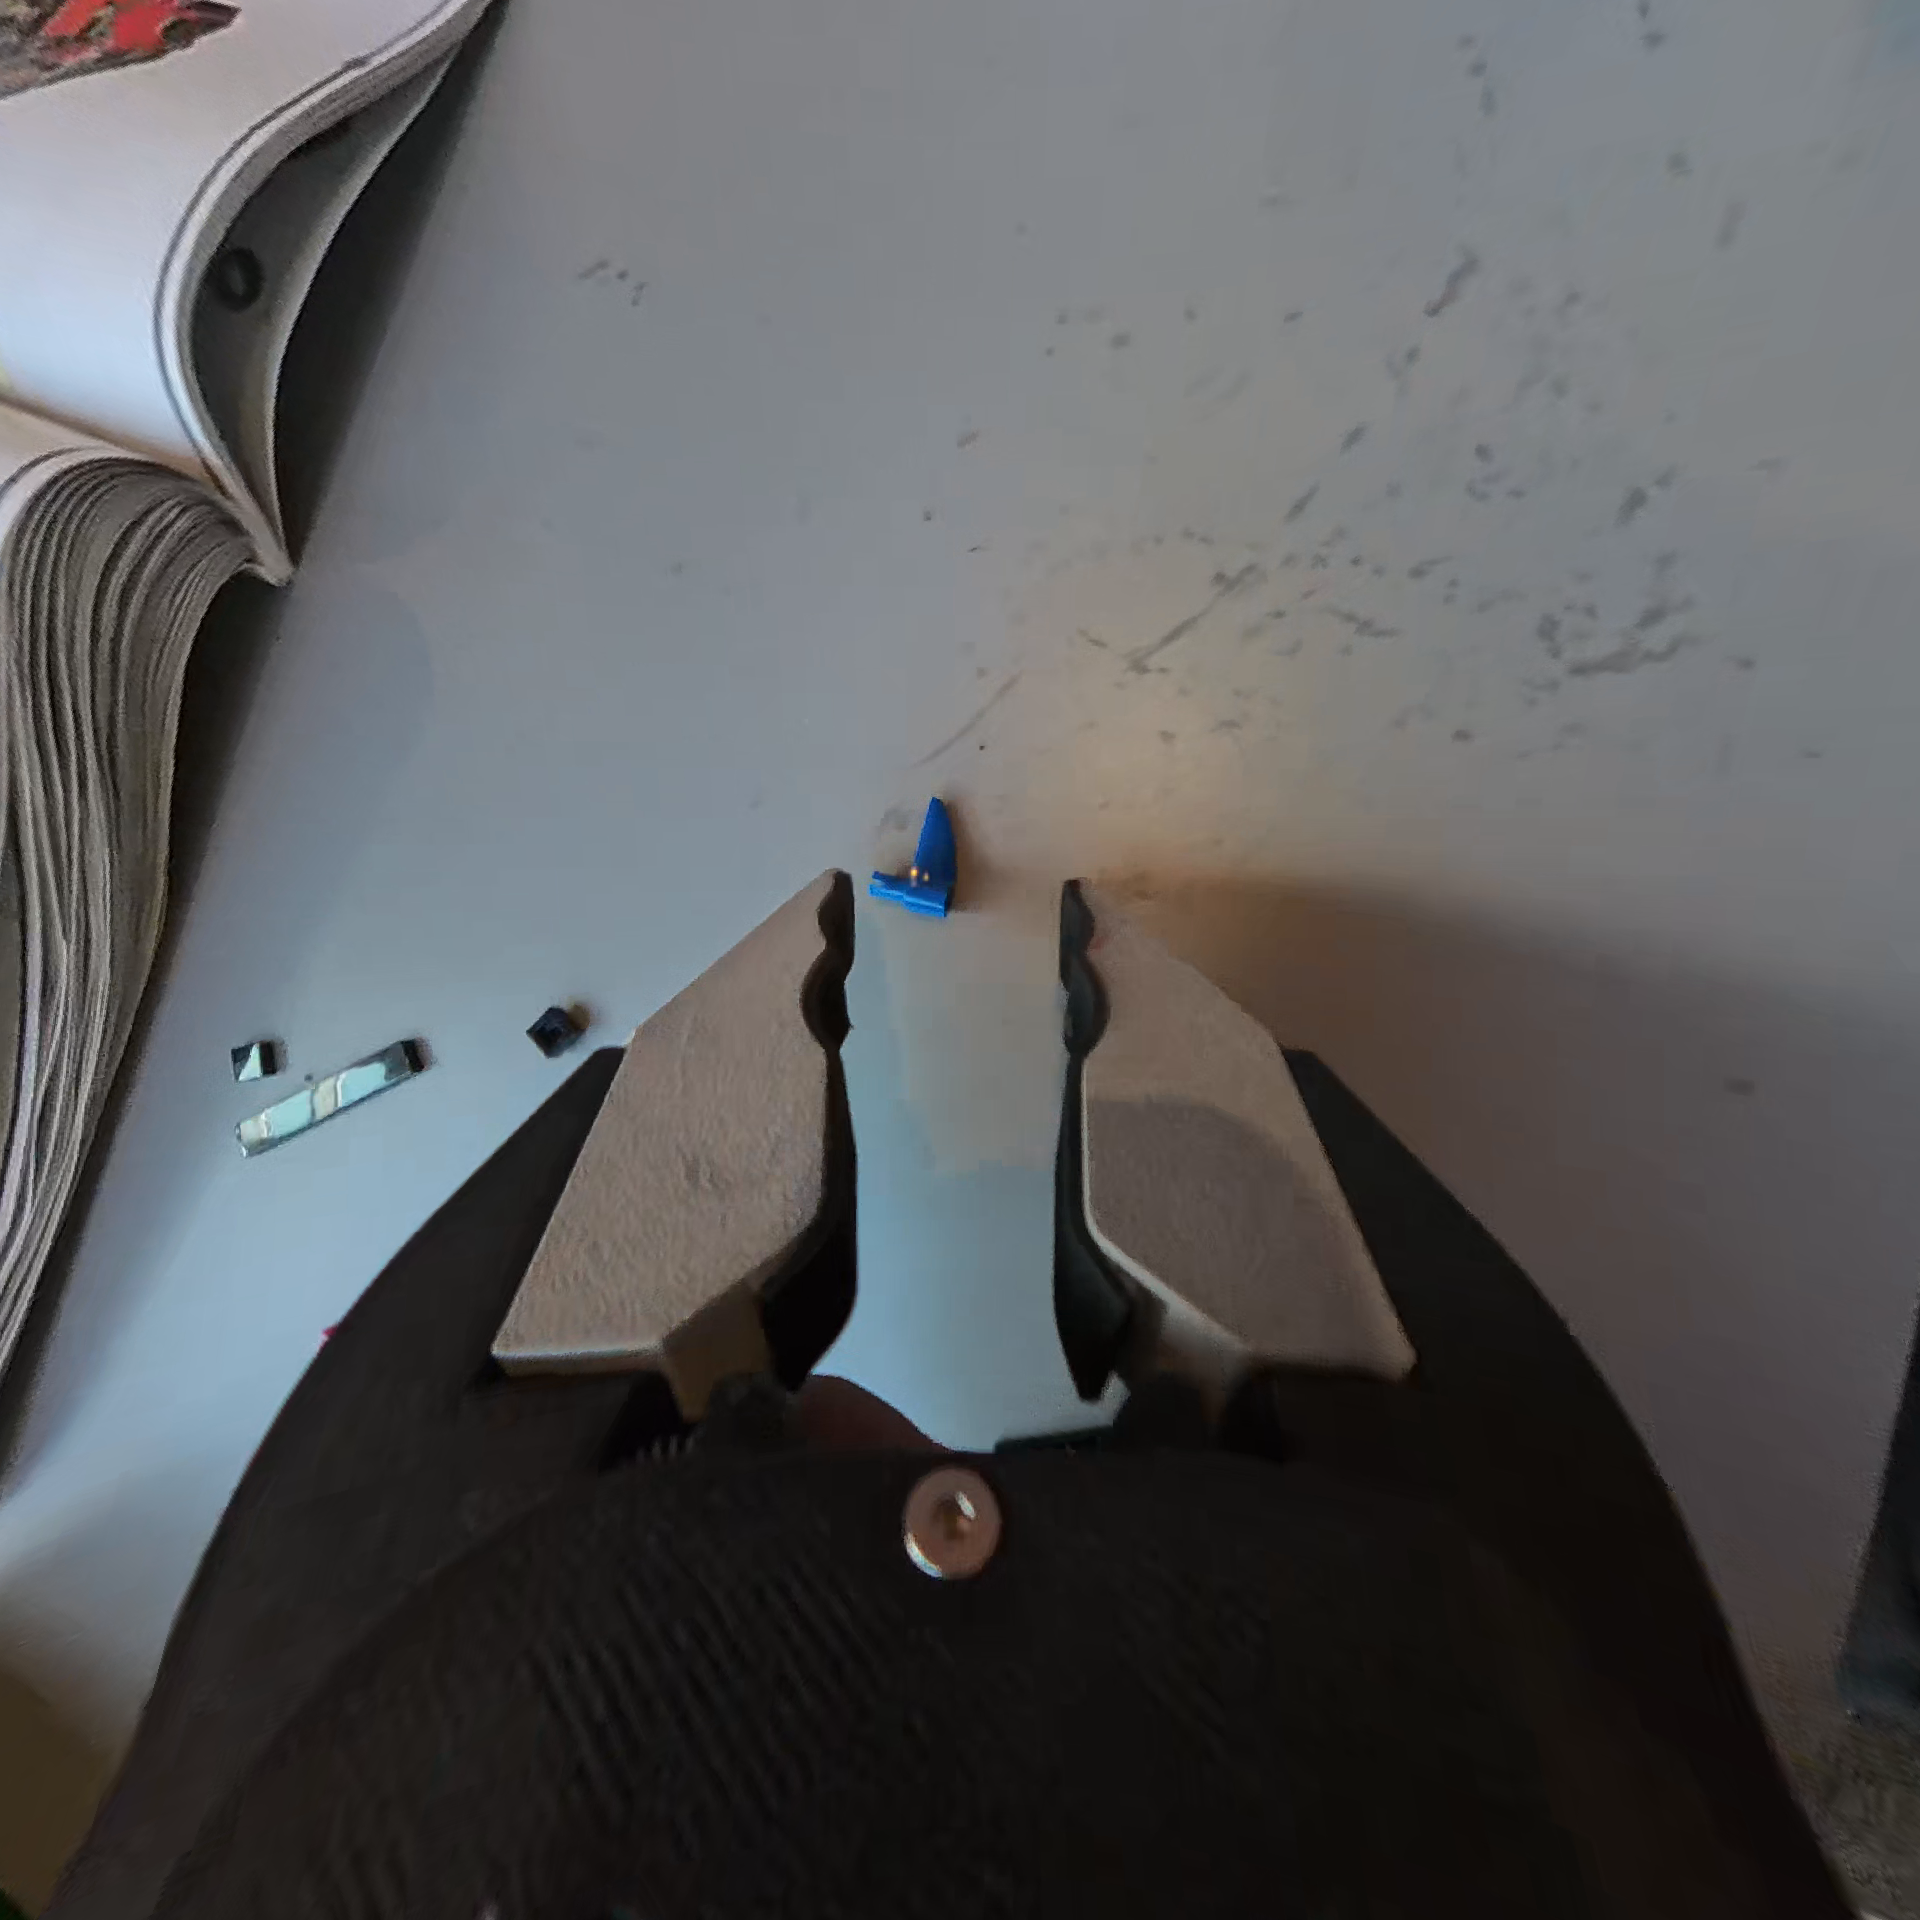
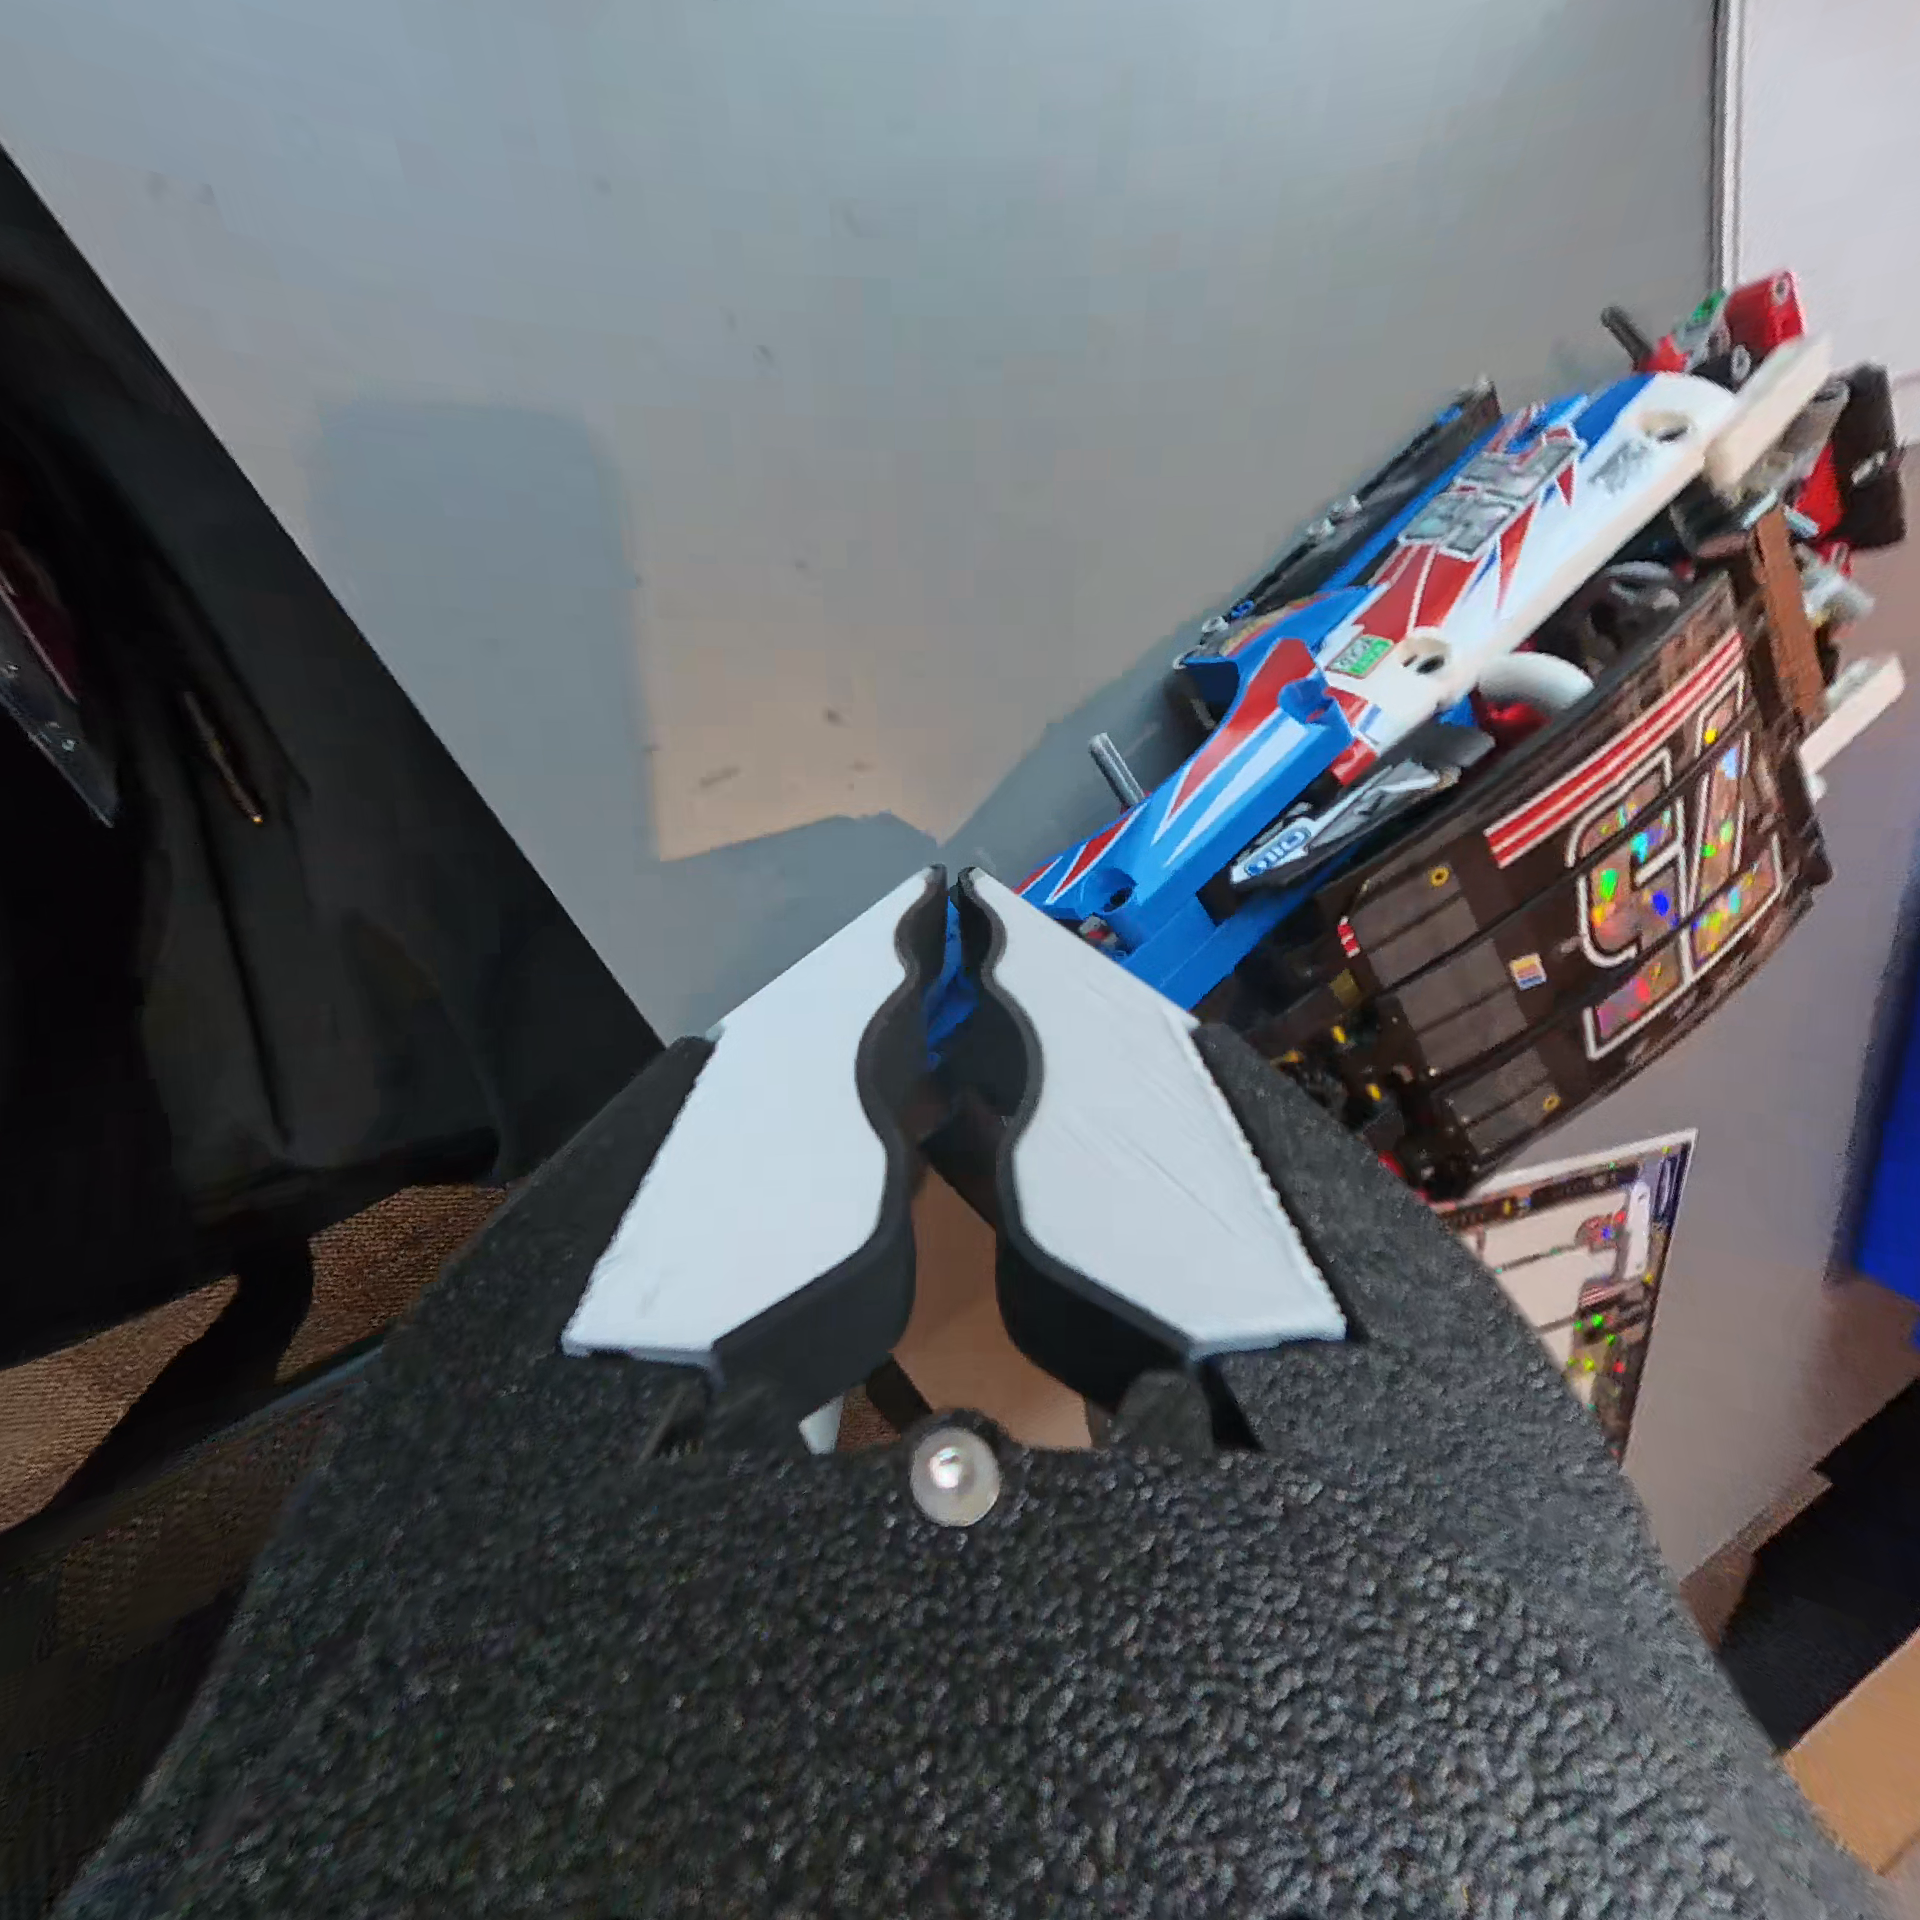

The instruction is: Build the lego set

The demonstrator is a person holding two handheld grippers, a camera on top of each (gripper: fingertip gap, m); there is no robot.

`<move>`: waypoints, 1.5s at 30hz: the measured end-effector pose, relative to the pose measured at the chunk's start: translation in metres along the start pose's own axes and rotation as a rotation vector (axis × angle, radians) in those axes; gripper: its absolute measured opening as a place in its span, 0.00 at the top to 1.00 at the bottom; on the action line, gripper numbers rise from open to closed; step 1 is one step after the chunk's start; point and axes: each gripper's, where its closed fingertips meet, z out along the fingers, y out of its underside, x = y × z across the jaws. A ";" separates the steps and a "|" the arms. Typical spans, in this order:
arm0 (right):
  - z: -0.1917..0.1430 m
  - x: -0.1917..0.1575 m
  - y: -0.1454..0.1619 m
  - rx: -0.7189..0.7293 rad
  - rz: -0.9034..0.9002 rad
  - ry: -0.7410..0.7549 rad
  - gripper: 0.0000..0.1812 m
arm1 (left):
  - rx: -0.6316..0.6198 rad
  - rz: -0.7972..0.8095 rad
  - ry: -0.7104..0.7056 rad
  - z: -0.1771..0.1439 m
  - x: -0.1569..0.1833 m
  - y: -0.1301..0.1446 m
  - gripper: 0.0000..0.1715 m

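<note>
The lego car [image 2: 1455, 790], a blue, white and red body with black stickered panels, hung tilted above the tabletop [image 2: 727, 364], pinched at its blue nose by the right tool [image 2: 954, 894], whose jaws were nearly closed on it. Over on the other side, a small blue piece [image 1: 920, 868] lay on the tabletop just ahead of the left tool [image 1: 956, 899], which stood open and empty with the piece nearer its left finger. A few small black pieces [image 1: 332, 1081] and the open instruction book [image 1: 156, 364] lay further left. The narrow grip on the nose looked risky (the car's weight hung well off to one side), so it could twist or slip; the tiny blue piece could also skid away if the fingers closed off-centre.
</note>
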 end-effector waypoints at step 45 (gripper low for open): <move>-0.092 -0.002 -0.100 0.835 0.039 -0.149 0.81 | 0.004 -0.020 0.227 0.005 -0.009 0.005 0.82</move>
